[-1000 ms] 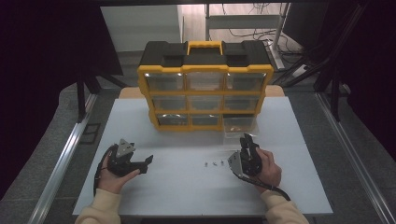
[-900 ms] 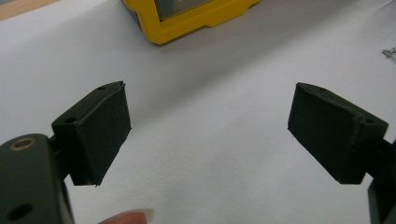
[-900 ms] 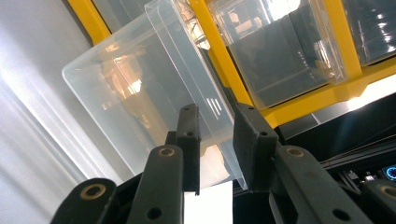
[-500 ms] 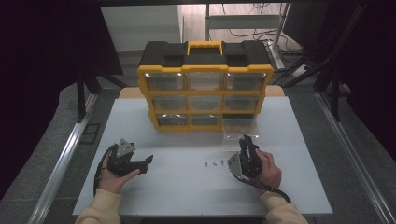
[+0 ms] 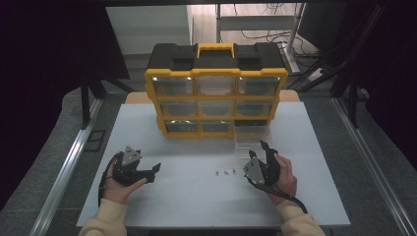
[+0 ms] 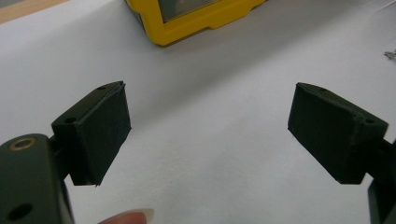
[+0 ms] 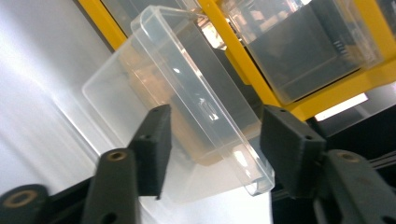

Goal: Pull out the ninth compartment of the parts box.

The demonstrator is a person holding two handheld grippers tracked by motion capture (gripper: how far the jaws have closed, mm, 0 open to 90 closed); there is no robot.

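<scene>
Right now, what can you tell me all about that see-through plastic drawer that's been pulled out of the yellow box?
The clear drawer is a small rectangular bin of see-through plastic with a thicker rim and a lip at its front. It sticks out from the bottom right slot of the yellow and black organizer and rests on the white table. It looks empty. The right gripper has its jaws on either side of the drawer's front edge; they have just been opening and do not seem to press on it.
</scene>
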